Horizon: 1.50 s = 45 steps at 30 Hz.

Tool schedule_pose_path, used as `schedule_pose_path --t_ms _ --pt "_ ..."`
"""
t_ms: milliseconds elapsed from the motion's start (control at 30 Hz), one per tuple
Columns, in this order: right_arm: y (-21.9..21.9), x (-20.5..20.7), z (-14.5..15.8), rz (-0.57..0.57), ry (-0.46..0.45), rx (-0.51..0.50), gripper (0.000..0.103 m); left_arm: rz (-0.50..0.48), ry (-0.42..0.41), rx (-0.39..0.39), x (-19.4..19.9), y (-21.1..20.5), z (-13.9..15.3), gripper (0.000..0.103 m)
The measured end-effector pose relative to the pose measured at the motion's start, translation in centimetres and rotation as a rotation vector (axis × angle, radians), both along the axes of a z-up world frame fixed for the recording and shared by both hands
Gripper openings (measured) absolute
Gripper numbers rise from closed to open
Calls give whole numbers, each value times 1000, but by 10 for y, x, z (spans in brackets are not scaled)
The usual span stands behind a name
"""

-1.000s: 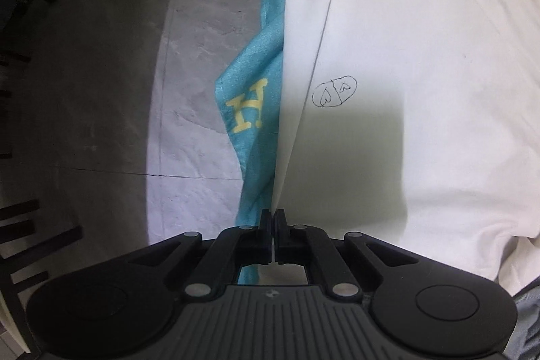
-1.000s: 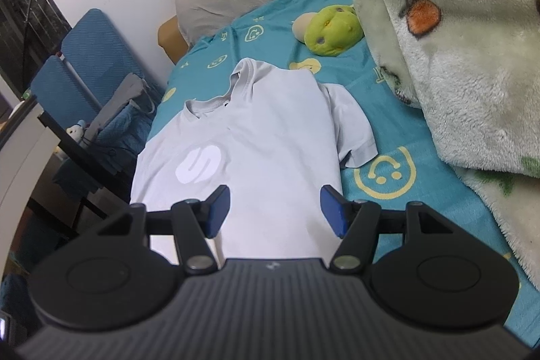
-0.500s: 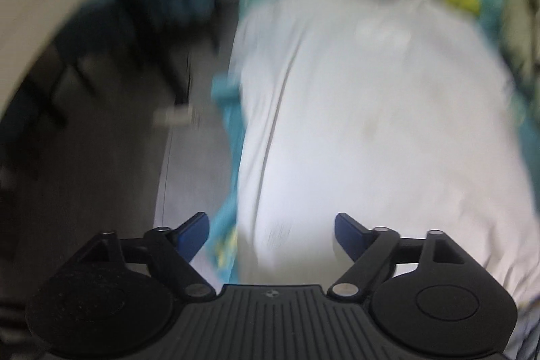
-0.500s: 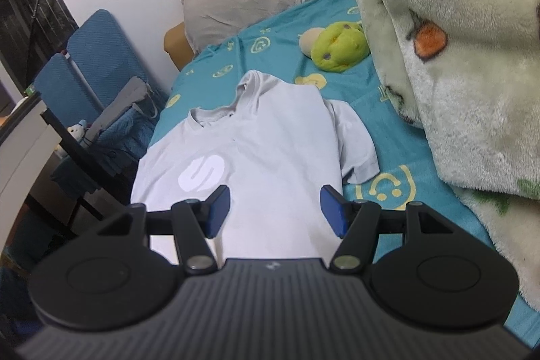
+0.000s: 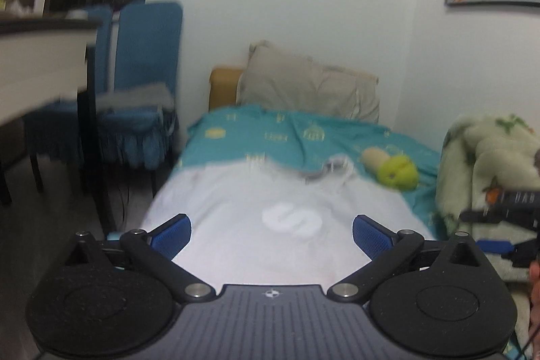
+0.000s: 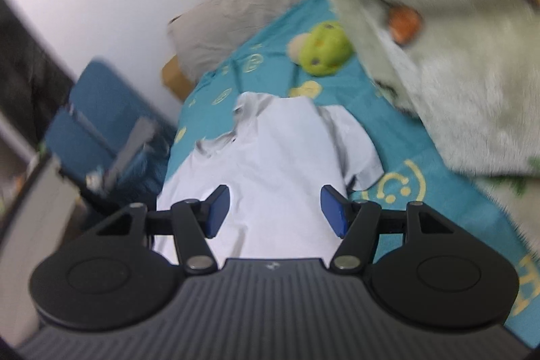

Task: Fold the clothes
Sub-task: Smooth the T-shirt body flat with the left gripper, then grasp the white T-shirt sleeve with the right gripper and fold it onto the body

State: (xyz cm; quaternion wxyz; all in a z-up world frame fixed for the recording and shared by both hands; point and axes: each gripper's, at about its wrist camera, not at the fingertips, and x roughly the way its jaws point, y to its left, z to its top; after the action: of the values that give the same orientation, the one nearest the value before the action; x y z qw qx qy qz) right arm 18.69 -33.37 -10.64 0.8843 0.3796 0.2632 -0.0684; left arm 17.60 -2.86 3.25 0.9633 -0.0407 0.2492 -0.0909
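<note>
A white T-shirt (image 5: pixel 270 218) with a pale round logo lies flat on the teal bedsheet (image 5: pixel 287 130), collar toward the pillow. It also shows in the right wrist view (image 6: pixel 280 164), with one short sleeve spread to the right. My left gripper (image 5: pixel 270 235) is open and empty, raised above the shirt's lower part. My right gripper (image 6: pixel 275 211) is open and empty, above the shirt's hem end. The right gripper also shows at the right edge of the left wrist view (image 5: pixel 506 225).
A grey pillow (image 5: pixel 310 90) lies at the bed's head. A green plush toy (image 5: pixel 396 172) sits beside the collar. A fleece blanket (image 6: pixel 455 56) is piled along the bed's right side. Blue chairs (image 5: pixel 145 73) and a table (image 5: pixel 40 56) stand left of the bed.
My left gripper, shut at the shirt's edge a second ago, has opened, let go and swung up to face the head of the bed. My right gripper stayed open and tilted slightly.
</note>
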Motion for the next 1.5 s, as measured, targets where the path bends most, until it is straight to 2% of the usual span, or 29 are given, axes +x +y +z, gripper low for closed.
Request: schedule_pose_path --t_ms 33,133,200,367,400,433,467,533,600,800,867,933,1033,1100,1167,1233,1300,1400,1500 --pt "-8 5 -9 -41 12 41 71 3 47 -16 3 4 -11 103" --pt "-32 25 -42 -137 45 155 72 27 156 -93 12 22 -32 103" --pt "-41 41 -63 -152 76 173 72 39 211 -135 19 29 -38 103" --pt "-53 62 -102 -255 89 193 69 69 254 -190 41 74 -124 103" --pt "-52 64 -103 -261 60 173 66 71 256 -195 46 78 -139 103" --pt "-50 69 -104 -253 55 155 58 74 258 -201 52 82 -154 103" --pt "-48 76 -105 -230 63 146 38 74 261 -205 57 82 -162 103" --pt "-42 88 -104 -200 91 109 7 61 270 -208 66 82 -172 103" --pt "-35 91 -91 -207 82 10 7 53 282 -211 71 82 -179 103" --pt "-29 86 -27 -341 14 -401 7 61 328 -248 77 87 -194 103" --pt "-33 86 -20 -360 36 -462 7 61 326 -248 77 87 -194 103" --pt "-43 84 -25 -336 37 -388 7 58 322 -240 77 86 -194 103" --pt "-50 79 -32 -312 40 -271 11 55 325 -226 77 83 -193 103" --pt "-53 76 -34 -291 68 -204 21 49 328 -221 76 82 -193 103" --pt "-52 65 -33 -292 54 -146 64 44 331 -216 76 81 -193 103" --pt "-48 50 -32 -309 13 -91 76 42 337 -225 74 81 -192 103" --pt "-46 39 -36 -305 -4 -6 78 43 349 -240 73 82 -192 103" --pt "-45 37 -55 -291 18 155 78 49 370 -254 71 82 -194 103" --pt "-46 46 -82 -319 77 234 78 50 382 -258 70 81 -197 103"
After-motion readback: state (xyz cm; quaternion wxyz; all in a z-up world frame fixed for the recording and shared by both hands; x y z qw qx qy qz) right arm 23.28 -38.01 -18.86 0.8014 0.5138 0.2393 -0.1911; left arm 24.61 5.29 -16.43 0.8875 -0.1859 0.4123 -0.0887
